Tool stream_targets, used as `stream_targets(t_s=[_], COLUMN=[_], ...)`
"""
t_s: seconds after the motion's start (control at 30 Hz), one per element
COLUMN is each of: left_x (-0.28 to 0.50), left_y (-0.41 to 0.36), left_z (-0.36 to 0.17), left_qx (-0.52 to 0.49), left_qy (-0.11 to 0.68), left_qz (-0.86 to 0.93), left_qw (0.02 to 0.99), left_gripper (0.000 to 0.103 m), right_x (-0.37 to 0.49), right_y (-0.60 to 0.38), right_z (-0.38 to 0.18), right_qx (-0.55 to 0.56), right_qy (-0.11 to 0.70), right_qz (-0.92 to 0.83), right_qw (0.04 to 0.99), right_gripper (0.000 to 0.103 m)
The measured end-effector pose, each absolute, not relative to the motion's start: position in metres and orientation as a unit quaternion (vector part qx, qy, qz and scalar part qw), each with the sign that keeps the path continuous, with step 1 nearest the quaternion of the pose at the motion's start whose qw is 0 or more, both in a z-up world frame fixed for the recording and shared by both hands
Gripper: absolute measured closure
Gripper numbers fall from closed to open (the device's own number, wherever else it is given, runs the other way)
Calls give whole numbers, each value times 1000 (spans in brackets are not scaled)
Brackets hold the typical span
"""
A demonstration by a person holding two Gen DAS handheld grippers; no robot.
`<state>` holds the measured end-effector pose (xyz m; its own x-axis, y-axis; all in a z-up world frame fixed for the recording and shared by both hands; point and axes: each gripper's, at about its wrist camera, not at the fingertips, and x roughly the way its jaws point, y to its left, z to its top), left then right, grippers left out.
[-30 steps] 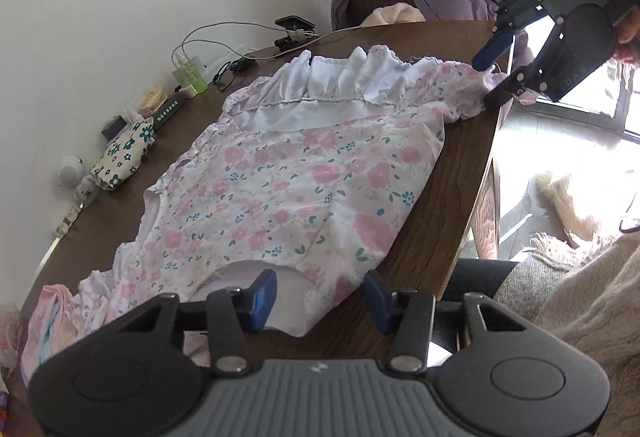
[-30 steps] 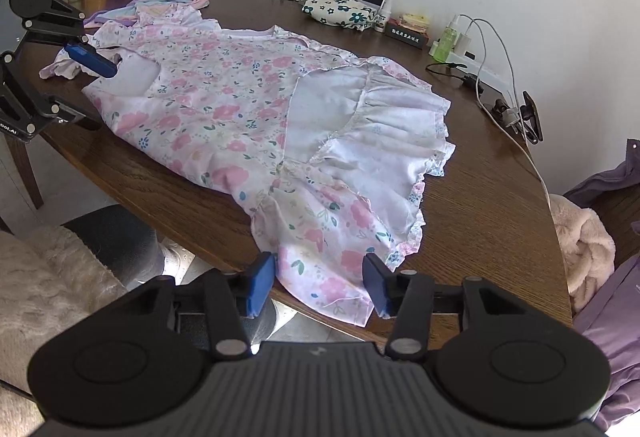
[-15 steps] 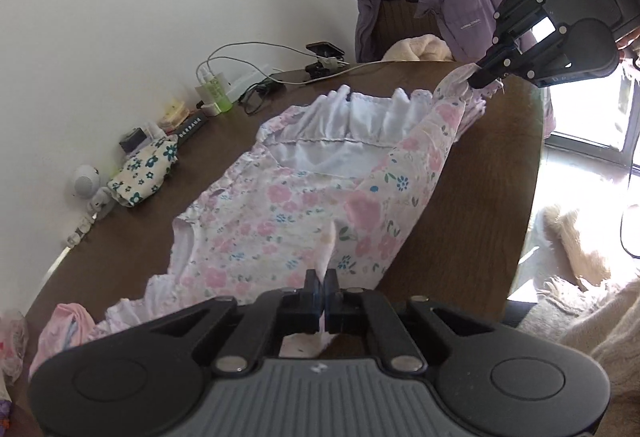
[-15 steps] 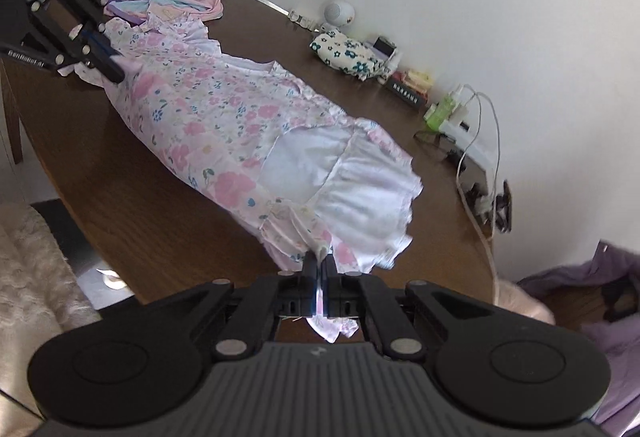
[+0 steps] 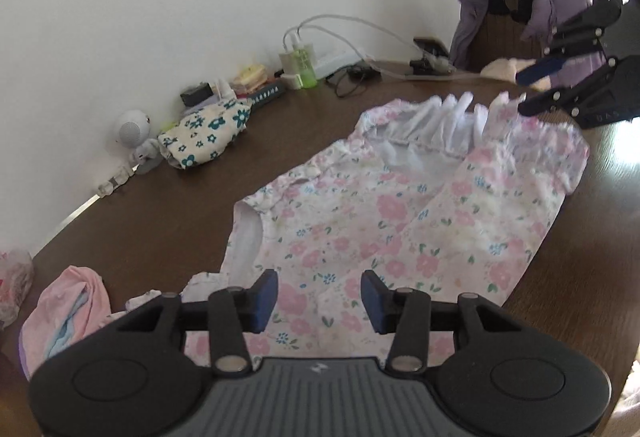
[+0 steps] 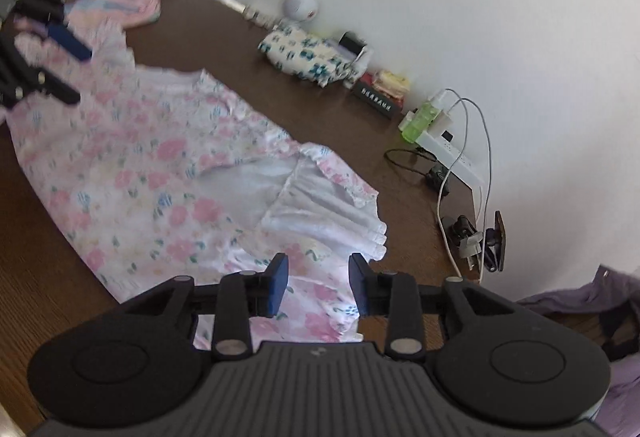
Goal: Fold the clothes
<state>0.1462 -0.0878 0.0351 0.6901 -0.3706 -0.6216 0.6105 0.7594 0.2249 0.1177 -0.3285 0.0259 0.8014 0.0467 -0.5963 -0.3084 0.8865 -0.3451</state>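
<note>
Hovering over the floral dress (image 5: pixel 404 213), left hand-held gripper (image 5: pixel 319 293) and right hand-held gripper (image 6: pixel 318 283) both gape, empty.

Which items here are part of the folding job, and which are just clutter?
In play: floral dress; left gripper and right gripper, both open; pink garment probably waiting.
Lying about: floral pouch, green bottle, power strip, purple jacket.

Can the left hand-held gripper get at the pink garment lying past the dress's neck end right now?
Probably yes. The left hand-held gripper is open and holds nothing, hovering over the floral dress. The pink garment lies just to its left on the table, with nothing visible between them.
</note>
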Motion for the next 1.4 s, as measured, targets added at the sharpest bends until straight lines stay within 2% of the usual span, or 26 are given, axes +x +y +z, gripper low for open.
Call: stream_targets(t_s=[0.17, 0.3, 0.4, 0.7, 1.4], left_x=[139, 147, 146, 132, 109], left_y=[-108, -117, -103, -71, -43], left_z=[22, -10, -16, -15, -14], left_qx=[187, 174, 142, 111, 113], left_qy=[297, 339, 344, 340, 333], left_qz=[-319, -308, -299, -272, -277], left_qw=[880, 872, 878, 893, 894], left_gripper=[59, 77, 77, 75, 76], right_x=[105, 120, 127, 114, 63], right_y=[-302, -275, -281, -371, -366], right_z=[23, -13, -35, -46, -32], right_qx=[-135, -131, -130, -26, -3], right_qy=[286, 302, 316, 334, 355], right_qz=[196, 198, 176, 62, 10], right_qw=[928, 923, 923, 940, 935], right_gripper=[67, 68, 69, 66, 66])
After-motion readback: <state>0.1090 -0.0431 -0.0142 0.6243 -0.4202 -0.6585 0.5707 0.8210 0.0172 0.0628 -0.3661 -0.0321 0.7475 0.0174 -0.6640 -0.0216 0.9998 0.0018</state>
